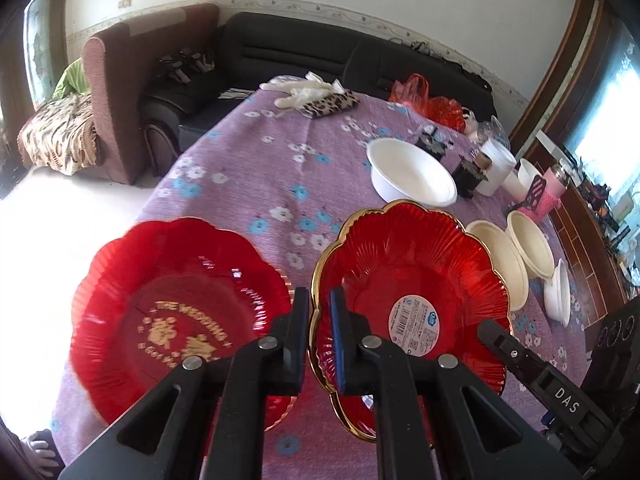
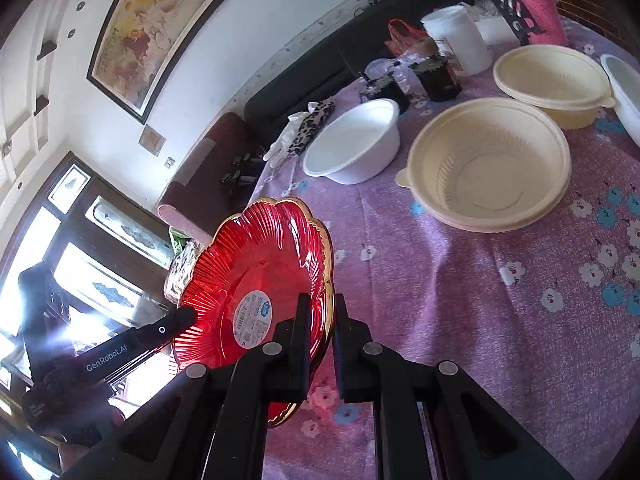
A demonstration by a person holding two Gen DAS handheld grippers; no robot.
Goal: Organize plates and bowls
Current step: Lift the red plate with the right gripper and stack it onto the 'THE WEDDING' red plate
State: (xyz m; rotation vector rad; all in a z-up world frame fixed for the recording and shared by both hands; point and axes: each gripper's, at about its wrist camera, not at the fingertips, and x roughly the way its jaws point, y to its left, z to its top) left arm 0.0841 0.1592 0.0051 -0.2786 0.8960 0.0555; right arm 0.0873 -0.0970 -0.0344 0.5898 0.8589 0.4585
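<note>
Both the left tongs [image 1: 319,336] and right tongs [image 2: 322,344] pinch 1 red gold-rimmed plate's [image 2: 256,300] rim, bearing only a label [image 2: 254,322].

I read gold lettering, "THE WEDDING", on the red plate [image 1: 180,312] at left, above gold characters too blurred to make out. The second red plate [image 1: 408,280] carries a round white sticker [image 1: 415,326] whose fine print is illegible. "DAS" marks the right gripper [image 1: 568,404]; "GenRobot.AI" runs along the left gripper [image 2: 132,348].
</note>
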